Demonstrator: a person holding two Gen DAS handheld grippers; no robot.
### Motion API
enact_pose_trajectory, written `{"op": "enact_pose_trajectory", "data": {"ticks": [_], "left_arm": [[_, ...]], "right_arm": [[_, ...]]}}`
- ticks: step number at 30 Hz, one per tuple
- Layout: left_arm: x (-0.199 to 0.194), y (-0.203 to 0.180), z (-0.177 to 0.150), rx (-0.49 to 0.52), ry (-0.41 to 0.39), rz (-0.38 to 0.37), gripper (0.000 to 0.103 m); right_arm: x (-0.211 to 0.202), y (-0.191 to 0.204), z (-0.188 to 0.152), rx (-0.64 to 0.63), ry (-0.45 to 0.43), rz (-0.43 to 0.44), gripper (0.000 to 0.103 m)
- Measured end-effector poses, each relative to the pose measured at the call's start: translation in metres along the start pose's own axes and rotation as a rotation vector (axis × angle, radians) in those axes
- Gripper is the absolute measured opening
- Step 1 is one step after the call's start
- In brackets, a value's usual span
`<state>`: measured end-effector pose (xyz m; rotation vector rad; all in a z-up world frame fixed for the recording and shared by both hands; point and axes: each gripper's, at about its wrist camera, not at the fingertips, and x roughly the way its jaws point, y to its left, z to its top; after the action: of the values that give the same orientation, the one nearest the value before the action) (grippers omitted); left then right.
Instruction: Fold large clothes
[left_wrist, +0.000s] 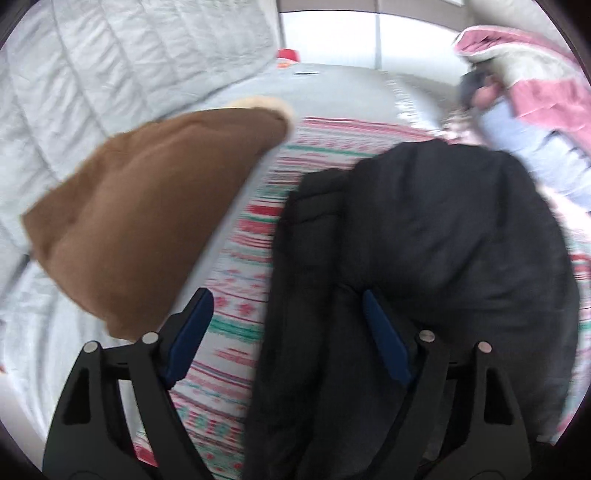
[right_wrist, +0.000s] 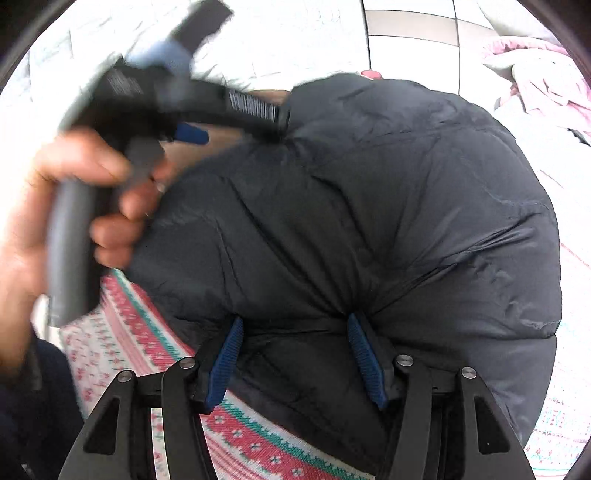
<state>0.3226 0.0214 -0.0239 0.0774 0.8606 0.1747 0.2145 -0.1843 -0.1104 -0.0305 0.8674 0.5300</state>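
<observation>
- Nearest, the right gripper (right_wrist: 293, 356) has its 2 blue-padded fingers spread wide, a bunched fold of the puffy black quilted jacket (right_wrist: 369, 206) between them; whether they pinch it cannot be told
- Beside it, the left gripper (left_wrist: 288, 332) hangs wide apart and holds nothing, one finger over the jacket's edge
- Underneath lies a red, green and white patterned knit blanket (left_wrist: 243, 280)
- Farther left, a brown fleece-edged garment (left_wrist: 147, 221) rests on pale grey quilted bedding (left_wrist: 92, 74)
</observation>
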Motion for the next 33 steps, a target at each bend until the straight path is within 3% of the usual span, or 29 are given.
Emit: {"op": "enact_pose_trajectory", "data": {"ticks": [2,7,10,12,15,23,25,29,33], "left_arm": [[0.008,0.003,-0.004,0.0,0.017,0.028,0.079],[0.025,0.011,-0.011,-0.049,0.072,-0.009,0.078],[0.025,0.008,-0.016,-0.044,0.071,-0.008,0.078],[0.027,0.008,-0.017,-0.056,0.077,-0.017,0.078],[0.029,0.009,-0.018,-0.062,0.084,-0.023,0.078],[0.027,0.012,-0.012,-0.047,0.1,-0.045,0.078],[0.02,0.017,-0.006,-0.051,0.098,-0.071,0.078],[-0.02,0.046,0.02,-0.101,-0.019,-0.215,0.078],[-0.035,0.039,0.042,-0.081,-0.076,-0.358,0.078]], "right_arm": [[-0.012,-0.007,0.006,0.023,0.001,0.04,0.06],[-0.063,-0.047,0.023,0.13,-0.142,0.094,0.06],[-0.073,-0.079,0.032,0.197,-0.181,0.024,0.06],[-0.066,-0.098,0.042,0.247,-0.161,-0.022,0.06],[-0.051,-0.119,0.062,0.298,-0.141,-0.025,0.06],[0.025,-0.146,0.145,0.286,-0.028,-0.091,0.06],[0.043,-0.146,0.152,0.264,0.011,-0.119,0.06],[0.057,-0.143,0.148,0.236,0.014,-0.139,0.06],[0.061,-0.141,0.143,0.24,0.021,-0.141,0.061]]}}
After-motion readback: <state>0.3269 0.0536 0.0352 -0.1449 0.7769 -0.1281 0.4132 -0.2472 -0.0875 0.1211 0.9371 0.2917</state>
